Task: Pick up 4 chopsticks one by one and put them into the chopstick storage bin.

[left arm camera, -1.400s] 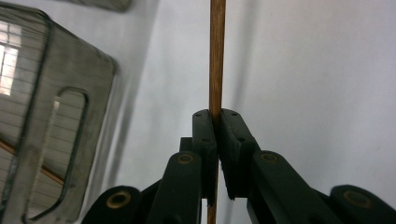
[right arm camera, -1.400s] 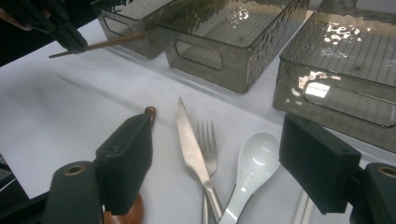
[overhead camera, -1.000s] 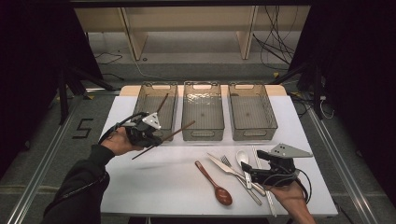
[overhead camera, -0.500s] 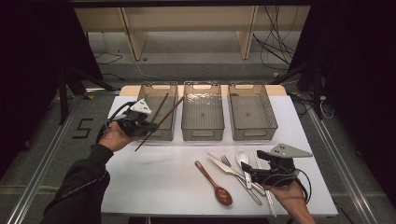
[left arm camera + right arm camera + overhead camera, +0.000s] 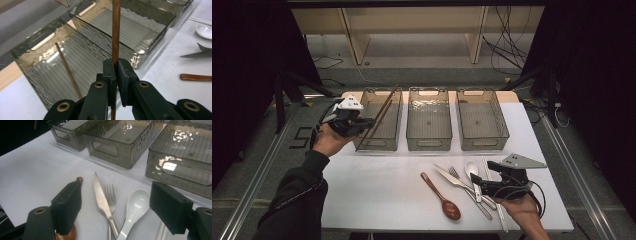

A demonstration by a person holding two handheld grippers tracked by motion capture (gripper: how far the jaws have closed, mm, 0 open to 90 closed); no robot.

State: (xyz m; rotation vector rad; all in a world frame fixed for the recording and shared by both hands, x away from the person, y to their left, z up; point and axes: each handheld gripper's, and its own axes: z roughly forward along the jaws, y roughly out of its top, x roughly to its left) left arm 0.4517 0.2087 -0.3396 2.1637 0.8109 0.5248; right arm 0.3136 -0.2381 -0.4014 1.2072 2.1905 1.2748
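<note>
My left gripper (image 5: 369,121) is shut on a brown wooden chopstick (image 5: 388,99), which it holds tilted over the near left part of the left clear bin (image 5: 368,143). In the left gripper view the jaws (image 5: 115,67) pinch that chopstick (image 5: 116,32), and a second brown chopstick (image 5: 67,71) lies inside the bin (image 5: 30,72). My right gripper (image 5: 479,187) stands open low over the cutlery at the front right. Its jaws (image 5: 118,207) straddle a knife (image 5: 101,197), a fork (image 5: 111,195) and a white spoon (image 5: 135,206).
A middle bin (image 5: 428,143) and a right bin (image 5: 484,143) stand beside the left one at the back of the white table (image 5: 377,190). A wooden spoon (image 5: 442,197) lies left of the knife (image 5: 452,179). Pale chopsticks (image 5: 496,207) lie under the right hand.
The left gripper has risen and moved back toward the left bin with the chopstick, which now hangs over that bin. The right gripper has stayed put.
</note>
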